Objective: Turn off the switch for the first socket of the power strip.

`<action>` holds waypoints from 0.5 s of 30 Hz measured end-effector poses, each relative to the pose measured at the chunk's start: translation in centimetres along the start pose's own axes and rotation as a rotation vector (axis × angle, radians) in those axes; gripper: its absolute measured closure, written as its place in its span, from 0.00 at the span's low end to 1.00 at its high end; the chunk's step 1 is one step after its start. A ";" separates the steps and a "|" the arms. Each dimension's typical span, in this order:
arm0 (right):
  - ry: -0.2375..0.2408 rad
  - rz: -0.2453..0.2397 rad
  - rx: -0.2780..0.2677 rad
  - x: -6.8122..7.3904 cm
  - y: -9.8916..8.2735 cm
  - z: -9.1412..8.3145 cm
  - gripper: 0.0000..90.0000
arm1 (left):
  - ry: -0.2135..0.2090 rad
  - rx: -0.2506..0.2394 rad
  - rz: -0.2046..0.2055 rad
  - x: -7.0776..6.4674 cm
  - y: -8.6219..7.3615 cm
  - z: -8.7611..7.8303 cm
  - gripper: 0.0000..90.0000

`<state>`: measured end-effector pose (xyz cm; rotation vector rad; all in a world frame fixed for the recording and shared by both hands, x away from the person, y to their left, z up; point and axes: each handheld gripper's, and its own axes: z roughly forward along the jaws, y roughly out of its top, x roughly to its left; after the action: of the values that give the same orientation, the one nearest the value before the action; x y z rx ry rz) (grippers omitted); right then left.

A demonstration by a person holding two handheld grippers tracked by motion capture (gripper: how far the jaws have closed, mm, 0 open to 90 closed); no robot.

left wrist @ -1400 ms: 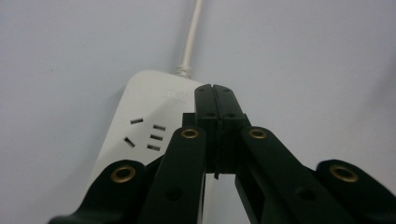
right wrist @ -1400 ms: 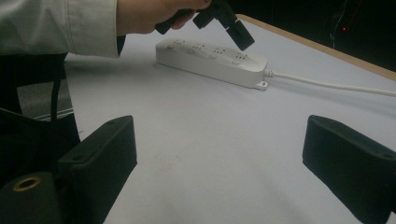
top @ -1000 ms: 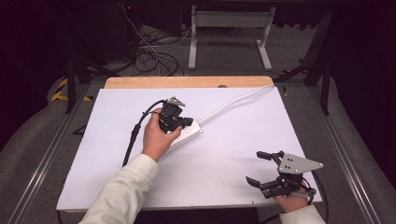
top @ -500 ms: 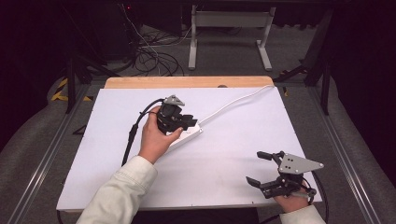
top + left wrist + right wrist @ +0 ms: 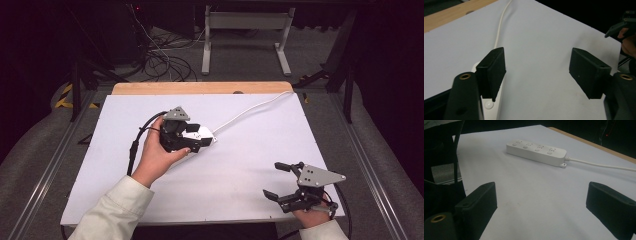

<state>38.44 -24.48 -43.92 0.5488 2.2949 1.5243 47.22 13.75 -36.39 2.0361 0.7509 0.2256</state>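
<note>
Nearest the person, at the table's (image 5: pixel 240 200) front right corner, the right gripper (image 5: pixel 274 181) is resting low in the right hand (image 5: pixel 312 218), jaws spread wide with nothing between them, grey plate (image 5: pixel 320 176) riding on top. Farther in, left of centre, the left hand (image 5: pixel 157 157) is holding the left gripper (image 5: pixel 197 145) directly over the power strip (image 5: pixel 536 152), jaws likewise spread apart and gripping nothing; one jaw is hovering above the strip's near end, contact uncertain. Black cable (image 5: pixel 136 142) is trailing back along the left sleeve (image 5: pixel 112 212). Beyond, the strip's white cord (image 5: pixel 250 111) is running across the white sheet toward the far right corner, passing over the wooden edge (image 5: pixel 200 88). Farthest back, cables (image 5: pixel 165 65) and a stand (image 5: pixel 245 37) are lying on the dark floor.
</note>
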 end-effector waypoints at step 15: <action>-0.009 -0.004 -0.006 0.1 0.0 0.1 0.10 | 0.091 -0.118 0.120 -1.1 -4.2 -4.7 0.22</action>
<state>38.43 -24.38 -43.97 0.5478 2.2826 1.5227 42.57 18.02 -37.06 1.9707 0.6561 0.4243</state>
